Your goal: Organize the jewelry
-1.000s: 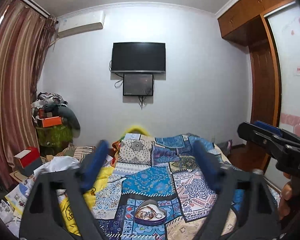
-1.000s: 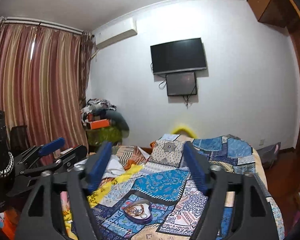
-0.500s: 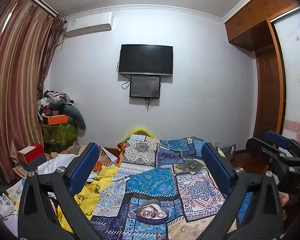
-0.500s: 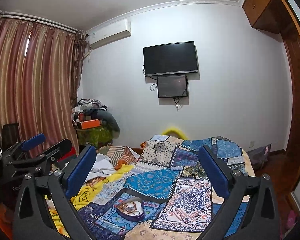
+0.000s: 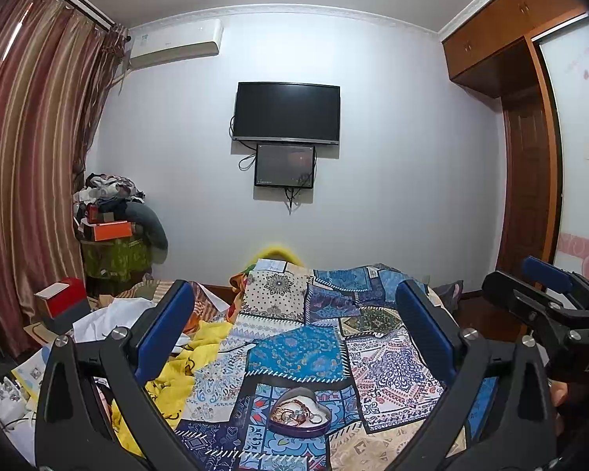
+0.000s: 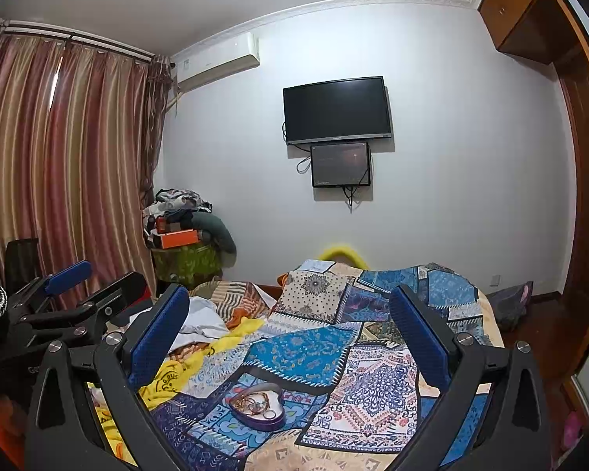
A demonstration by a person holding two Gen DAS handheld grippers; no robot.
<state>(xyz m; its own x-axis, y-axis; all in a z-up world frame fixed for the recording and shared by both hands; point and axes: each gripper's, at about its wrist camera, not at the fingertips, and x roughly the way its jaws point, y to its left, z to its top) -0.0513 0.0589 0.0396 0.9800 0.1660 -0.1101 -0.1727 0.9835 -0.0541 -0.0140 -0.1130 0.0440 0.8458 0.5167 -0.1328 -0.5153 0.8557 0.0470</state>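
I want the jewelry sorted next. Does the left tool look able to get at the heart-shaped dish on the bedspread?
Probably yes. The left tool is open, and the heart-shaped dish lies uncovered on the bedspread below it with nothing between.

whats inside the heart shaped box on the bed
The heart-shaped box lies open on the patchwork quilt, holding a tangled heap of jewelry: gold-toned chains and rings. Single pieces are too small to distinguish, and the heap hides the box's bottom.
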